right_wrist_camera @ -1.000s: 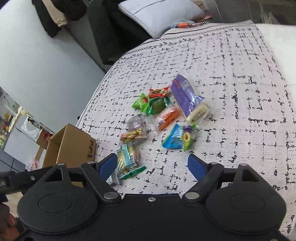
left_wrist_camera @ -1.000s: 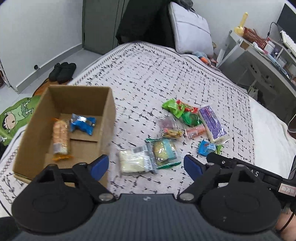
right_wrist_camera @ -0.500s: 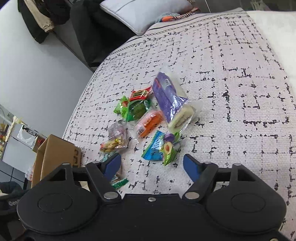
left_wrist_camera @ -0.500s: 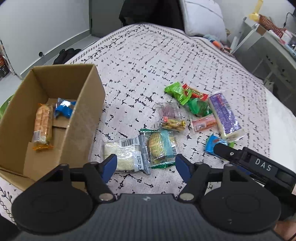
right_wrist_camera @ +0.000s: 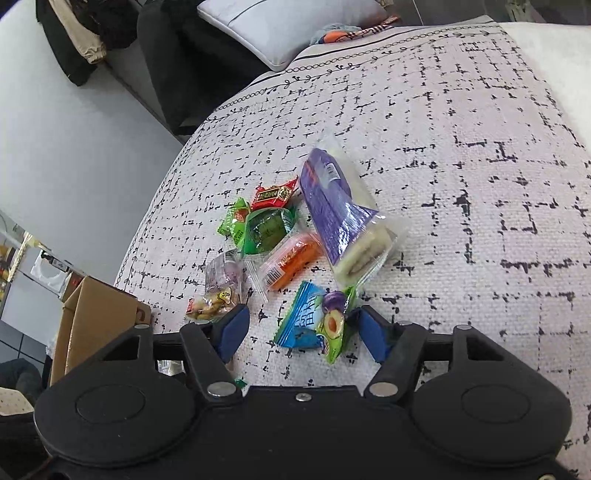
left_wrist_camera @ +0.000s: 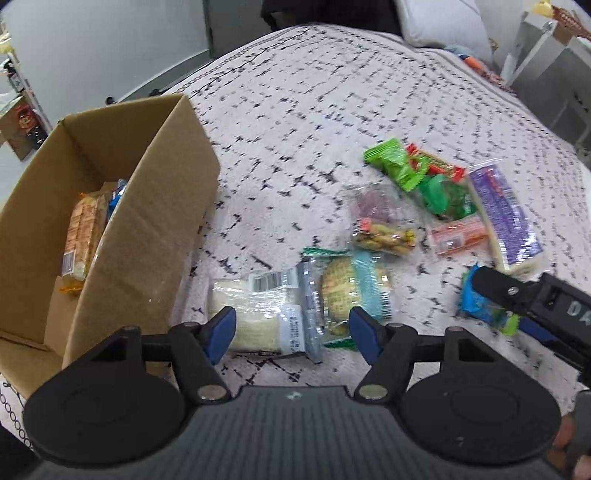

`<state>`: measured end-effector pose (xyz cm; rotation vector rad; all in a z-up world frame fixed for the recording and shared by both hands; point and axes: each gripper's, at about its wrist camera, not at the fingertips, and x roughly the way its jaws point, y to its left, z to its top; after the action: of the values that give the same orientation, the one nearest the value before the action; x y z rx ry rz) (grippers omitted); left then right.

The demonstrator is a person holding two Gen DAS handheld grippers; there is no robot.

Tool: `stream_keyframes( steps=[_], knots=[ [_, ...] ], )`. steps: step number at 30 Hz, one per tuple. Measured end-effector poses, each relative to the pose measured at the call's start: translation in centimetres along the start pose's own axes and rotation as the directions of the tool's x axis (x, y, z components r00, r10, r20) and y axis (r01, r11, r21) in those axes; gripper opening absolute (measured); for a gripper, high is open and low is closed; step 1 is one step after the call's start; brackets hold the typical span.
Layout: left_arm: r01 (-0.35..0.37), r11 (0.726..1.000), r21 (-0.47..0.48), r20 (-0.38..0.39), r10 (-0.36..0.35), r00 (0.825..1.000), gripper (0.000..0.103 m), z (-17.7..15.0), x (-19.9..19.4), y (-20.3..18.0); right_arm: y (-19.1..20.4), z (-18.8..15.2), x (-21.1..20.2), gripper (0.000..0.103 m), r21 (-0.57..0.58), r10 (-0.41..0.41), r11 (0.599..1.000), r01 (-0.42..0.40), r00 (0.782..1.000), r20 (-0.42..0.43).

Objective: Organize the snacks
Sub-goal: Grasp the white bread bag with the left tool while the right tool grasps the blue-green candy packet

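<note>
Several snack packets lie scattered on the patterned bedspread (left_wrist_camera: 314, 110). My left gripper (left_wrist_camera: 291, 332) is open, low over a white rice-cake packet (left_wrist_camera: 255, 314) and a round biscuit packet (left_wrist_camera: 351, 291). A cardboard box (left_wrist_camera: 122, 236) at the left holds an orange cracker pack (left_wrist_camera: 83, 236) and a blue packet. My right gripper (right_wrist_camera: 303, 328) is open, its fingers either side of a blue and green plum packet (right_wrist_camera: 314, 321). Beyond it lie an orange packet (right_wrist_camera: 291, 260), a purple wafer pack (right_wrist_camera: 340, 221), green packets (right_wrist_camera: 266, 229), a red one (right_wrist_camera: 273, 195) and a peanut bag (right_wrist_camera: 216, 299).
A grey pillow (right_wrist_camera: 288, 26) and dark clothing lie at the head of the bed. A desk (left_wrist_camera: 554, 48) stands at the far right. The bed edge drops to the floor left of the box. The right gripper's body (left_wrist_camera: 532, 302) reaches in from the right.
Both grippers have come down and forward towards the snacks. The left now hovers right over the white and biscuit packets; the right has closed in on the blue and green plum packet.
</note>
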<state>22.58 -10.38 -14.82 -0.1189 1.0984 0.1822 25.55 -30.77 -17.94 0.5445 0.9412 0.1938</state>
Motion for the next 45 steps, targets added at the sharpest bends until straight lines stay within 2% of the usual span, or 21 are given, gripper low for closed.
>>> stream_keyframes(
  steps=[3, 5, 10, 11, 16, 17, 18, 23, 27, 29, 31, 34, 41, 45],
  knots=[
    [-0.02, 1.0, -0.013, -0.003, 0.02, 1.0, 0.068, -0.2, 0.6, 0.4, 0.1, -0.1, 0.2, 0.053, -0.021, -0.013, 1.0, 0.013, 1.0, 0.002],
    [-0.017, 1.0, -0.011, 0.01, 0.017, 1.0, 0.068, -0.3, 0.7, 0.4, 0.0, -0.1, 0.3, 0.036, -0.03, -0.029, 0.999, 0.029, 1.0, 0.001],
    [-0.01, 1.0, -0.026, 0.022, 0.01, 1.0, 0.065, -0.3, 0.9, 0.5, -0.2, -0.3, 0.2, 0.033, -0.04, -0.034, 0.999, 0.034, 0.999, 0.005],
    [-0.006, 1.0, -0.029, 0.026, 0.007, 1.0, 0.061, -0.4, 0.8, 0.5, -0.2, -0.4, 0.2, 0.03, -0.043, -0.038, 0.998, 0.038, 0.999, 0.003],
    [0.028, 0.999, -0.032, 0.033, -0.027, 0.999, 0.018, -0.4, 0.1, 0.7, -0.2, -0.6, -0.5, 0.027, -0.032, -0.046, 0.998, 0.045, 0.999, -0.013],
    [0.051, 0.998, -0.038, 0.032, -0.049, 0.998, 0.015, -0.4, 0.0, 0.9, -0.1, -0.7, -0.7, 0.026, -0.035, -0.051, 0.998, 0.051, 0.999, -0.014],
    [0.071, 0.997, -0.041, 0.03, -0.07, 0.997, 0.008, -0.4, -0.1, 1.0, 0.0, -0.8, -1.1, 0.026, -0.037, -0.059, 0.998, 0.059, 0.998, -0.013],
    [0.151, 0.988, -0.017, 0.034, -0.15, 0.988, 0.005, -0.9, -1.1, 0.8, -0.3, -1.2, -2.4, 0.026, -0.012, -0.098, 0.995, 0.098, 0.995, -0.009],
    [0.096, 0.995, 0.01, 0.025, -0.097, 0.995, 0.014, -0.8, -1.2, 0.6, -0.2, -1.3, -2.9, 0.027, 0.008, -0.105, 0.994, 0.105, 0.994, -0.005],
    [0.068, 0.997, 0.021, 0.011, -0.068, 0.998, 0.026, -0.6, -0.8, 0.6, -0.1, -1.3, -2.7, 0.029, 0.008, -0.109, 0.994, 0.109, 0.994, -0.012],
    [0.061, 0.998, 0.007, 0.007, -0.061, 0.998, 0.055, -0.5, -0.5, 1.0, 0.1, -1.3, -2.6, 0.031, 0.009, -0.108, 0.994, 0.109, 0.994, -0.016],
    [0.031, 0.999, -0.007, 0.035, -0.031, 0.999, 0.071, -0.5, -0.4, 1.2, 0.1, -1.3, -2.2, 0.031, 0.009, -0.111, 0.994, 0.111, 0.994, -0.018],
    [0.006, 0.999, -0.053, 0.027, -0.005, 1.0, 0.075, 0.0, 0.8, 1.1, 0.0, -1.2, -1.2, 0.031, 0.002, -0.099, 0.995, 0.099, 0.995, -0.02],
    [0.002, 0.998, -0.07, 0.042, 0.001, 0.999, 0.08, 0.3, 1.3, 1.2, 0.0, -1.0, -0.7, 0.031, 0.001, -0.087, 0.996, 0.087, 0.996, -0.017]
  ],
)
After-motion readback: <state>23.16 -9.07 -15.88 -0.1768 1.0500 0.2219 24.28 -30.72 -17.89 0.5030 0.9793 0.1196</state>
